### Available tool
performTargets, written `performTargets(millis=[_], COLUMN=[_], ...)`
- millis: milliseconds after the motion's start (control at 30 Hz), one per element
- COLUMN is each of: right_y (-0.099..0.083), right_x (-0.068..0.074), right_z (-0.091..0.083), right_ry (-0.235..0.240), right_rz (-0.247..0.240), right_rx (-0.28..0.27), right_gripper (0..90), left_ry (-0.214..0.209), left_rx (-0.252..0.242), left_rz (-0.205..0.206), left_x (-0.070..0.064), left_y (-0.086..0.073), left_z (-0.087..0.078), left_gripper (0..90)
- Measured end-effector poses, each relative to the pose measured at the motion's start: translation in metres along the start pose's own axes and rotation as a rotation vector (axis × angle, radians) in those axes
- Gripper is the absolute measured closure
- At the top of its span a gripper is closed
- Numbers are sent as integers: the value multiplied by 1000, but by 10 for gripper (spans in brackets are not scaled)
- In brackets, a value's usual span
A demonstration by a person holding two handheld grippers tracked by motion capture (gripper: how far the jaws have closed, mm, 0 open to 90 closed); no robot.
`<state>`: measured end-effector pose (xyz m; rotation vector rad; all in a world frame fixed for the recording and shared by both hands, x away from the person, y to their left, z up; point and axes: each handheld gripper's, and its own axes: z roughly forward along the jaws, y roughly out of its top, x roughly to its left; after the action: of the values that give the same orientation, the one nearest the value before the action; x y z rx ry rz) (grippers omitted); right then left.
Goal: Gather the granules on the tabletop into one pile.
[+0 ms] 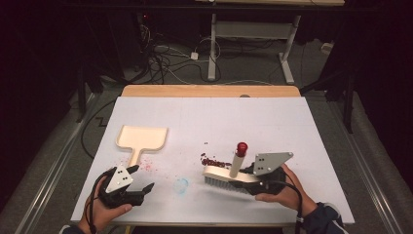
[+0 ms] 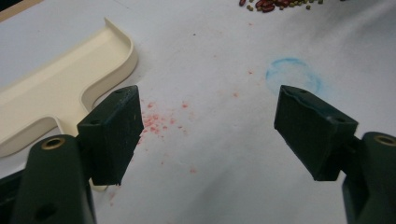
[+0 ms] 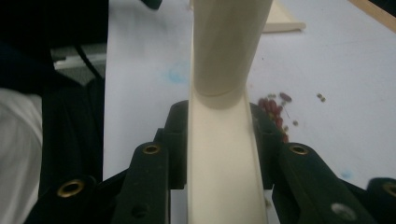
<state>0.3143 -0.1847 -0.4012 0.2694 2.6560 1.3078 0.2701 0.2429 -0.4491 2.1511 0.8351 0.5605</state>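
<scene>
A cream brush (image 1: pixel 229 174) with a red-tipped handle and grey bristles stands on the white table, just in front of a small pile of dark red beans (image 1: pixel 214 161). My right gripper (image 1: pixel 254 179) is shut on the brush's back, and its jaws clamp the cream body (image 3: pixel 219 154) from both sides. A cream dustpan (image 1: pixel 141 139) lies flat at the left, handle toward me. My left gripper (image 1: pixel 145 191) rests near the front left edge, open and empty, with the dustpan handle (image 2: pixel 51 116) just beside its left jaw.
Pink stains (image 2: pixel 159 122) and a faint blue ring (image 2: pixel 293 77) mark the white sheet between the grippers. A wooden strip (image 1: pixel 209 90) edges the table's far side. Cables (image 1: pixel 165 58) and a desk frame (image 1: pixel 251 44) stand on the floor beyond.
</scene>
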Motion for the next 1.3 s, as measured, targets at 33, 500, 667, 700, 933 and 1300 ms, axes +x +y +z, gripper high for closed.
performTargets(millis=[33,500,667,700,933,1300], right_y=[-4,-38,-32,-31,-17,-2], right_x=[-2,-22,-43,-47,-63,-79], right_z=[-6,-10,6,10,33,62], right_ry=[16,214,217,220,236,207], right_rz=[-11,-106,-114,-99,-117,-85], right_rx=[2,51,31,28,17,-32], right_gripper=[676,677,675,675,674,675], left_ry=[0,-17,-27,-29,-37,-46], left_rx=[-1,-6,4,4,11,18], left_rz=[-5,-12,-7,-6,-5,-5], left_x=[1,4,3,2,2,1], left_y=[0,2,3,3,4,5], left_z=[0,2,6,6,9,12], left_gripper=[227,235,236,236,237,238])
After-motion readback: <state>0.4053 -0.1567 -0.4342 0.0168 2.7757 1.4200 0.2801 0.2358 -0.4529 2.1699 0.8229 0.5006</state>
